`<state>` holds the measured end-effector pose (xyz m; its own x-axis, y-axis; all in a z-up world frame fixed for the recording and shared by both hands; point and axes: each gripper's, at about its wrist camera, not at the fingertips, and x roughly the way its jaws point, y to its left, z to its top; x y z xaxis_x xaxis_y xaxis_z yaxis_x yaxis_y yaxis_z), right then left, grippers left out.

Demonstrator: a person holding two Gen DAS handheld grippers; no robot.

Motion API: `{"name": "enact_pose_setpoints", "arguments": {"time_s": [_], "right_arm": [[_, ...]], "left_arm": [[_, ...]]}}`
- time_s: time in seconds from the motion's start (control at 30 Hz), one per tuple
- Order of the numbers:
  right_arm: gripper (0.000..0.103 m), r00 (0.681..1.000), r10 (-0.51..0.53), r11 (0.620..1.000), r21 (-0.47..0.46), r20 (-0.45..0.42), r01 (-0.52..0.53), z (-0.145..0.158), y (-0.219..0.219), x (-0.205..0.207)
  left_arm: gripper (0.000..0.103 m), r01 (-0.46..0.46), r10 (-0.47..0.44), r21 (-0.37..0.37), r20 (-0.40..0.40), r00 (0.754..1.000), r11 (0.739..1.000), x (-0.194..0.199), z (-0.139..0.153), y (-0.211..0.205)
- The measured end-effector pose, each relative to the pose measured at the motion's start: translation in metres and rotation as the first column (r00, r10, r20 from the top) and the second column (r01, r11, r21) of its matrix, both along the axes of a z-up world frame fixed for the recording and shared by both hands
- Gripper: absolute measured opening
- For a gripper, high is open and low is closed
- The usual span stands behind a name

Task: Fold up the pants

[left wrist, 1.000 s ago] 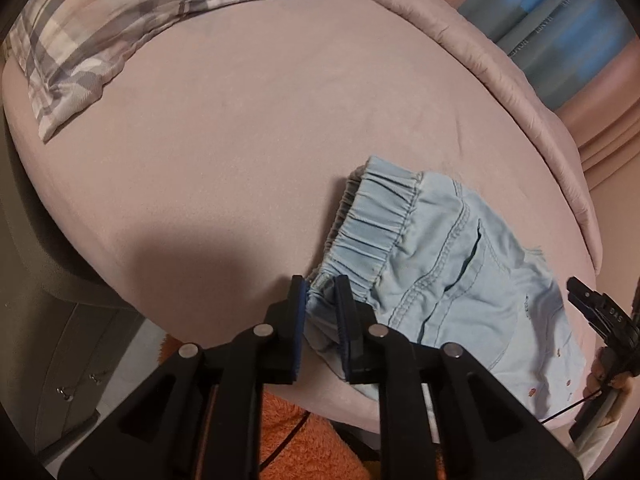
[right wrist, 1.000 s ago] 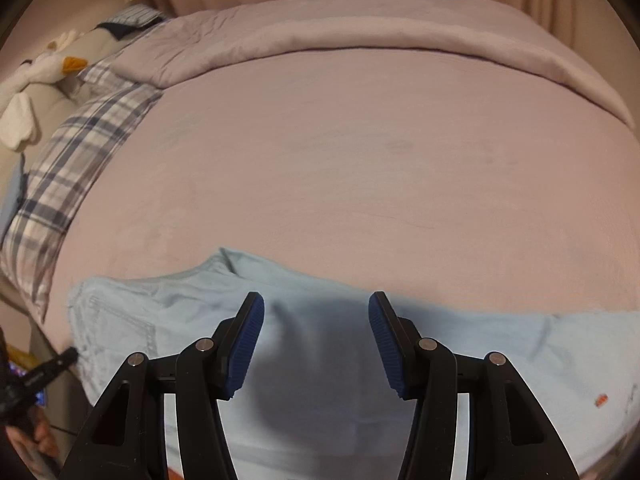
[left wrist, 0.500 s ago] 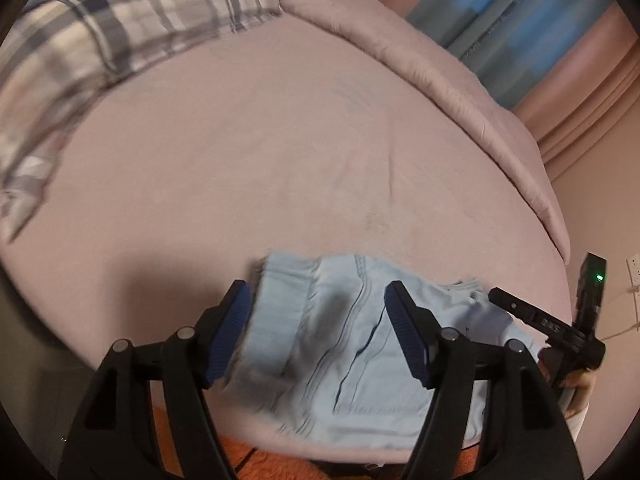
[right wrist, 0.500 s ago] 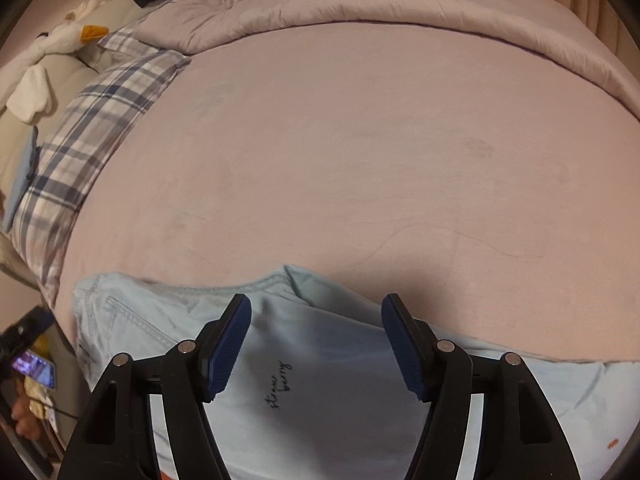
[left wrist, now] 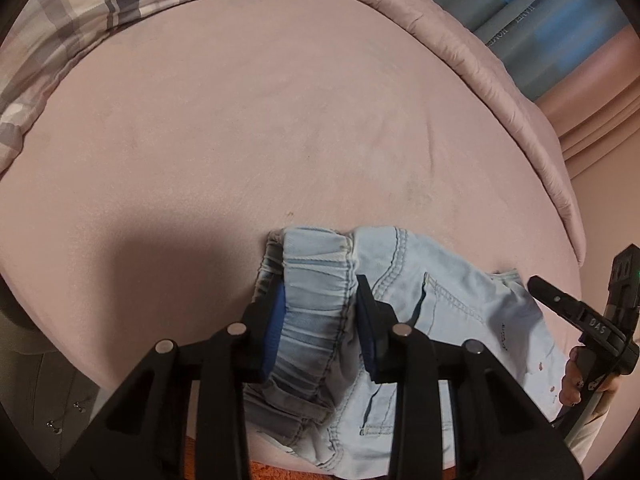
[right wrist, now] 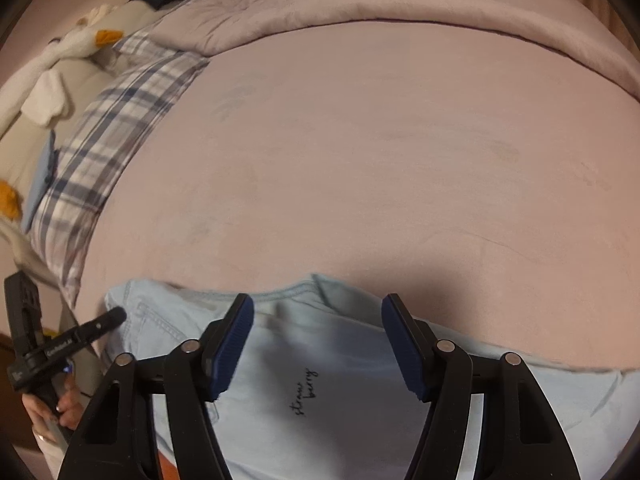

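Observation:
Light blue denim pants (left wrist: pixel 448 312) lie at the near edge of the pink bed. Their elastic waistband (left wrist: pixel 316 280) is bunched up between the fingers of my left gripper (left wrist: pixel 320 304); the blue pads sit on either side of it with a wide gap, so the jaws stand open. In the right wrist view the pants (right wrist: pixel 320 380) spread flat, with small black script on them. My right gripper (right wrist: pixel 316 324) is open and hovers just above the fabric.
The pink bed sheet (left wrist: pixel 280 128) stretches ahead. A plaid pillow (left wrist: pixel 120 4) lies at the far left and a rolled pink duvet (left wrist: pixel 500 80) along the far edge. Plush toys (right wrist: pixel 60 64) sit past the pillow. Orange floor covering shows below the bed edge.
My left gripper let go of the waistband edge, opened wide, and now straddles the bunched waistband. My right gripper stayed open and shifted slightly over the pants.

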<state>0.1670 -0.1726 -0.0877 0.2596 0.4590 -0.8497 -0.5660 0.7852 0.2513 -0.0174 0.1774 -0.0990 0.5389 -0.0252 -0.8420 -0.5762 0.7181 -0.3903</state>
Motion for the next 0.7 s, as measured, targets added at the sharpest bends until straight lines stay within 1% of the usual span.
{"name": "enact_pose_setpoints", "arguments": {"time_s": [0.1, 0.17, 0.2, 0.23, 0.27, 0.3, 0.37, 0.43, 0.5, 0.57, 0.63, 0.7], "right_arm": [[0.067, 0.999, 0.041, 0.998, -0.039, -0.01, -0.041, -0.011, 0.012, 0.003], [0.062, 0.998, 0.055, 0.994, -0.093, -0.032, -0.058, -0.025, 0.02, 0.007], [0.049, 0.997, 0.064, 0.992, -0.111, -0.034, -0.067, -0.031, 0.023, 0.008], [0.027, 0.997, 0.067, 0.989, -0.128, -0.023, -0.069, -0.033, 0.025, 0.008], [0.015, 0.998, 0.068, 0.989, -0.129, -0.006, -0.068, -0.033, 0.026, 0.009], [0.007, 0.998, 0.07, 0.992, -0.105, -0.011, -0.07, -0.031, 0.027, 0.009], [0.006, 0.999, 0.037, 0.997, -0.072, 0.03, -0.035, -0.016, 0.026, 0.009], [0.006, 0.999, 0.022, 0.998, -0.056, 0.039, -0.02, -0.009, 0.027, 0.01], [0.006, 0.999, 0.022, 0.996, -0.084, 0.047, -0.018, -0.016, 0.031, 0.01], [0.005, 0.999, 0.013, 0.992, -0.123, 0.037, -0.009, -0.036, 0.035, 0.013], [0.005, 0.999, -0.018, 0.993, -0.112, 0.046, 0.023, -0.04, 0.035, 0.015], [0.005, 0.998, -0.035, 0.993, -0.112, 0.047, 0.04, -0.039, 0.035, 0.017]], "left_arm": [[0.034, -0.005, 0.005, 0.008, 0.002, 1.0, 1.0, -0.001, 0.0, -0.002], [0.034, -0.005, 0.005, 0.01, 0.005, 1.0, 1.0, -0.001, -0.002, -0.007], [0.034, -0.001, 0.001, 0.011, 0.006, 1.0, 1.0, -0.001, -0.002, -0.007], [0.034, 0.001, -0.001, 0.01, 0.006, 1.0, 1.0, -0.001, -0.004, -0.005], [0.034, 0.001, -0.001, 0.006, 0.006, 1.0, 1.0, -0.001, -0.004, -0.005], [0.034, 0.002, -0.002, 0.005, 0.005, 1.0, 1.0, -0.001, -0.005, -0.003], [0.037, 0.001, -0.001, 0.003, 0.002, 1.0, 1.0, -0.003, -0.006, -0.001], [0.037, -0.004, 0.004, -0.009, 0.005, 1.0, 1.0, -0.005, -0.007, 0.001], [0.037, -0.004, 0.004, -0.012, 0.004, 1.0, 1.0, -0.009, -0.005, 0.002], [0.038, -0.001, 0.001, 0.001, -0.004, 1.0, 1.0, -0.009, -0.002, 0.001], [0.039, 0.017, -0.015, 0.052, -0.03, 0.999, 0.999, -0.007, 0.005, -0.005], [0.039, 0.057, -0.05, 0.131, -0.057, 0.997, 0.99, -0.004, 0.018, -0.015]]}}
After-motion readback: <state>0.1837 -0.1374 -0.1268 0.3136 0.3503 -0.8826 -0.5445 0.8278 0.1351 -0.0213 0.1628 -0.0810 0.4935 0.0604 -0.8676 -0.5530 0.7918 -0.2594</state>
